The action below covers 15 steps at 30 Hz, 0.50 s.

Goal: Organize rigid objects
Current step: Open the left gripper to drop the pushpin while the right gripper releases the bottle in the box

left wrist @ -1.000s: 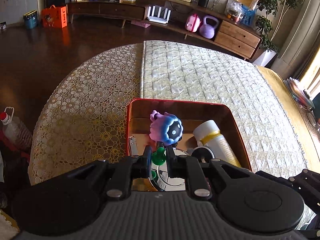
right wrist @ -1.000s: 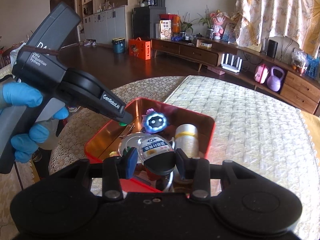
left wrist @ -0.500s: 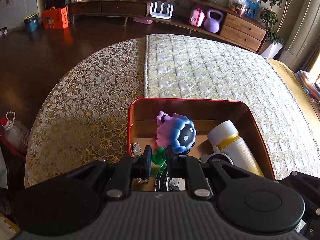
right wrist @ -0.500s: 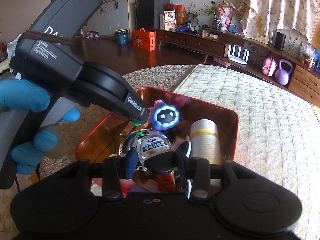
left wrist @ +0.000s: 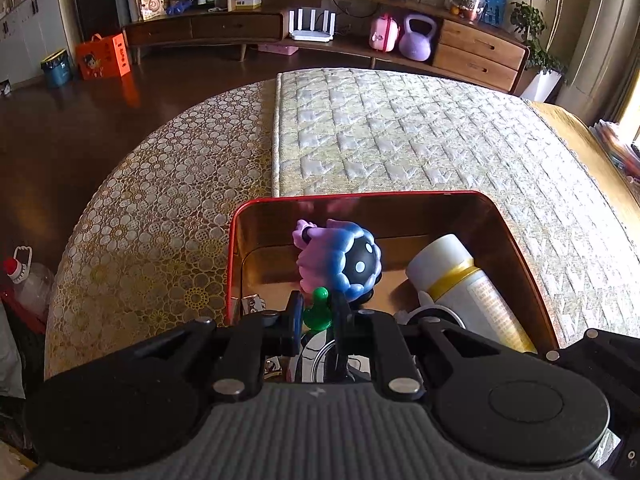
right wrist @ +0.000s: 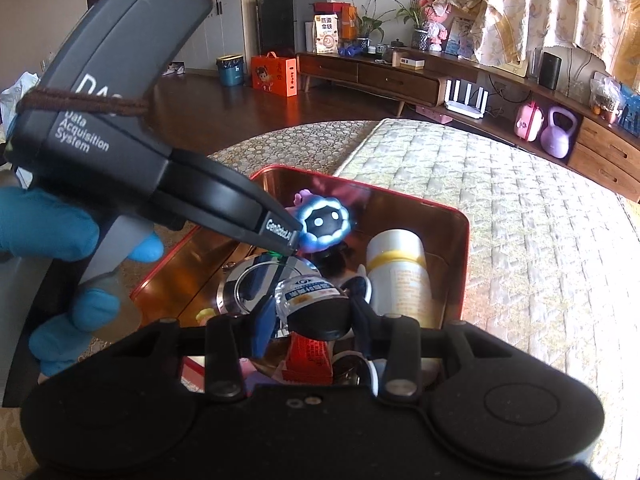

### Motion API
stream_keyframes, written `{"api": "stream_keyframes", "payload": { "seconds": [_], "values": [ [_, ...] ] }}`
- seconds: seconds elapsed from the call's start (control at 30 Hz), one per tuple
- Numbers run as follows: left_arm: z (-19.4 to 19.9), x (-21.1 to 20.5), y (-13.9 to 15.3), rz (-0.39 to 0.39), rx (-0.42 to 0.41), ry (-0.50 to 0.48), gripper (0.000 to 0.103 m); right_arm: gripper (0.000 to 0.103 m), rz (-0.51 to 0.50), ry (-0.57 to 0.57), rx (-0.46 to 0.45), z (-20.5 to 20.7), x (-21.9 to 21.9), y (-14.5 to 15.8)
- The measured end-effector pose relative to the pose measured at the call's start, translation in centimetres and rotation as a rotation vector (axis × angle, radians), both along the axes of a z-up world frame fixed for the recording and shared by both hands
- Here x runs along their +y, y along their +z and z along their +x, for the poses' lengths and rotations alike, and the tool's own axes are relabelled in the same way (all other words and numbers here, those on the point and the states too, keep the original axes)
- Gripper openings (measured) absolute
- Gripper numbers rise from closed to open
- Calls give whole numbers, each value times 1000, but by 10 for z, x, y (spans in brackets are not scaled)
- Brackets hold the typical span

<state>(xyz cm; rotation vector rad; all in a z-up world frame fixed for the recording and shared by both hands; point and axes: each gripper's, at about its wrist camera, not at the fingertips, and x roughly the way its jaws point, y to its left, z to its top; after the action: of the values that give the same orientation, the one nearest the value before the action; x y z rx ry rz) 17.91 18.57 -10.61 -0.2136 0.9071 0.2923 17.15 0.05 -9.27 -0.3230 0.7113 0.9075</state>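
A red tin box with a shiny copper inside sits on the quilted table. In it stand a purple-blue figurine with a black face, a white bottle with a yellow band and a silvery round piece. My left gripper is shut on a small green peg, held just over the tin beside the figurine. My right gripper is shut on a small clear bottle with a black cap, low over the tin's near end.
A gloved hand holds the left gripper's grey handle at the left. A lace cloth covers the table's left part, a quilted mat the rest. A plastic jug stands on the floor at left. A long wooden sideboard lines the far wall.
Both grippers have sunk toward the tin, which now looms larger in both views. The left gripper's tip with the green peg has come close beside the figurine. Neither grip has altered.
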Motion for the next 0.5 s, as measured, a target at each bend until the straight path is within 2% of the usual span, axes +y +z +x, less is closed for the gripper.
{"api": "stream_keyframes", "payload": {
  "seconds": [0.2, 0.5],
  "values": [
    [-3, -4, 1, 5, 7, -3, 15, 42, 17, -10, 15, -1, -4, 6],
    [-17, -15, 11, 26, -9, -16, 15, 51, 60, -37, 10, -5, -20, 16]
  ]
}}
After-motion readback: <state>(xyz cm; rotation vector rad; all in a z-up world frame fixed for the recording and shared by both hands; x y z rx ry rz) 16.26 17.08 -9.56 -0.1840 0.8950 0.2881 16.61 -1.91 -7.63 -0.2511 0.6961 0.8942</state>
